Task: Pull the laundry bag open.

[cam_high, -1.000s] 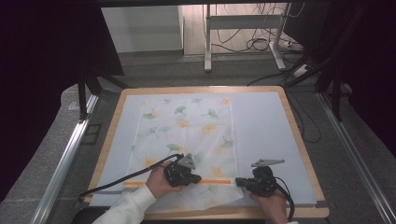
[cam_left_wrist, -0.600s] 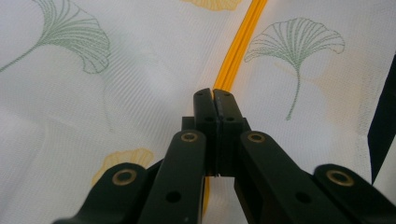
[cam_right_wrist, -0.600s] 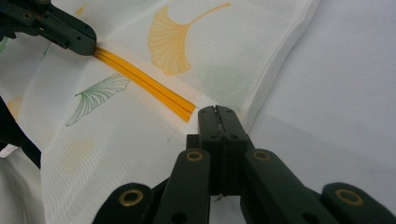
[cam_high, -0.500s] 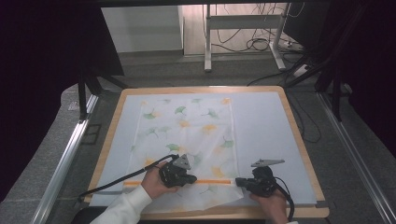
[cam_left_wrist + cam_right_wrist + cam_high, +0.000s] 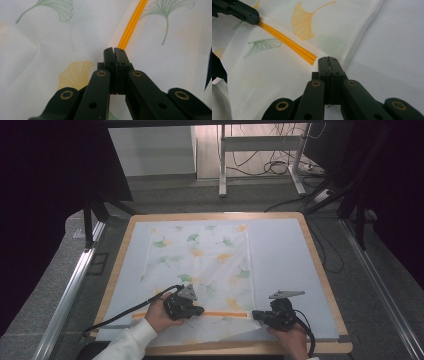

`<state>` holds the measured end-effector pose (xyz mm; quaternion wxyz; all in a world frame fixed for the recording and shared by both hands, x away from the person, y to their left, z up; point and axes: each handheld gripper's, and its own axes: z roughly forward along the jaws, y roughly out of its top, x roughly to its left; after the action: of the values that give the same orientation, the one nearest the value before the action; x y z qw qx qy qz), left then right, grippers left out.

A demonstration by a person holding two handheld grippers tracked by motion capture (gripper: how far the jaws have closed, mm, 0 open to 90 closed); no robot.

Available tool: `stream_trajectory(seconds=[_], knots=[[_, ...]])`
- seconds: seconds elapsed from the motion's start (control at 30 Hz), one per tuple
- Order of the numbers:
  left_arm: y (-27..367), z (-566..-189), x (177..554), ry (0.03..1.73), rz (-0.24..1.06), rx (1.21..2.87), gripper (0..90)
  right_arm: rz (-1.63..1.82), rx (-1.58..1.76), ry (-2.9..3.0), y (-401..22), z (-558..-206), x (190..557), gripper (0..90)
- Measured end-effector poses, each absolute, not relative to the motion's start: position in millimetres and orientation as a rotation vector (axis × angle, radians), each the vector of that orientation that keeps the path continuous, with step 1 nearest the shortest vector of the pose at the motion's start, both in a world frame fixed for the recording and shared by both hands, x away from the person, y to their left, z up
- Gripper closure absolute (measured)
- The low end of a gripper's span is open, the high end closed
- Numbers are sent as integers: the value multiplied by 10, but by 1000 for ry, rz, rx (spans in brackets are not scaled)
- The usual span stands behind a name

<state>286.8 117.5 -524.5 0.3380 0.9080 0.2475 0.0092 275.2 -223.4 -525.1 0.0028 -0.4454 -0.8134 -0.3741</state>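
A white mesh cloth (image 5: 200, 255) printed with ginkgo leaves lies flat on the table, and an orange zipper (image 5: 225, 314) runs across its near end. My left gripper (image 5: 200, 310) sits on the zipper line with its jaws shut on it (image 5: 114, 50); the orange band (image 5: 132, 22) runs on ahead of the tips. My right gripper (image 5: 256, 314) is at the cloth's right edge, shut on the zipper's end (image 5: 328, 59). From there the zipper (image 5: 287, 41) leads back to the left gripper (image 5: 255, 20). Whatever is pinched inside either pair of jaws is hidden.
The cloth rests on a pale blue mat (image 5: 285, 260) inside a wooden frame (image 5: 316, 265). A black cable (image 5: 125, 312) trails left from the left gripper. Metal rails (image 5: 70, 290) flank the table, and a desk frame with cables (image 5: 260, 150) stands behind it.
The left hand and its gripper have slid a little to the left along the zipper, baring more orange band between the two grippers. The right gripper has stayed put.
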Motion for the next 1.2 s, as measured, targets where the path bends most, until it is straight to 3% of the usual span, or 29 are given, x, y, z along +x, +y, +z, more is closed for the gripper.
stream_trajectory(seconds=[1.2], knots=[[1487, -5251, 2832, 702, 31, 2361, 900, -1174, -1398, -2557, -2229, -5250, 2747, 896]])
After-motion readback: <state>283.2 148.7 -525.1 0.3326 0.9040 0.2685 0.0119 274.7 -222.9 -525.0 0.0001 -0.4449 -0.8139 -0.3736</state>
